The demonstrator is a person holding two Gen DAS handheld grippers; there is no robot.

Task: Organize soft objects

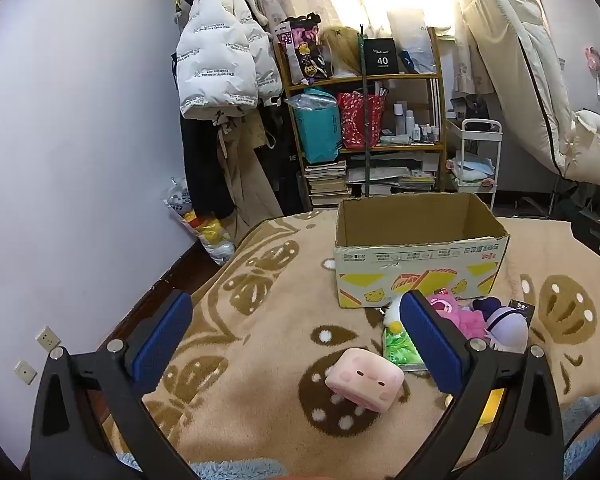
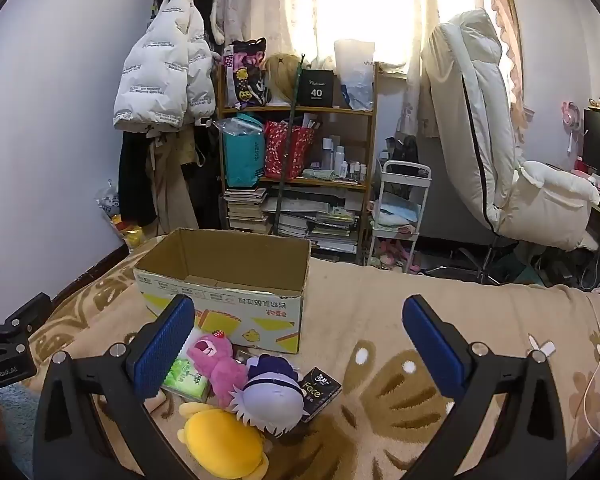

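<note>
One open cardboard box (image 1: 420, 268) sits on the tan, brown-patterned blanket (image 1: 260, 320), and everything else is placed from it. Just in front of the box lie four plush toys: one pink cube plush (image 1: 364, 384), one magenta bear (image 2: 216, 364), one purple-haired doll (image 2: 274, 398) and one yellow plush (image 2: 222, 446). Among them are two tissue packs, one green (image 2: 186, 380) and one black (image 2: 318, 392). The left gripper (image 1: 296, 344) hangs with its jaws spread wide and empty, the cube plush between them on the blanket. The right gripper (image 2: 298, 346) is likewise wide apart, holding nothing, above the toys. Behind the box stand one wooden shelf (image 2: 296, 152), one white cart (image 2: 400, 216), a white jacket (image 2: 160, 80) and a cream recliner (image 2: 500, 152).
</note>
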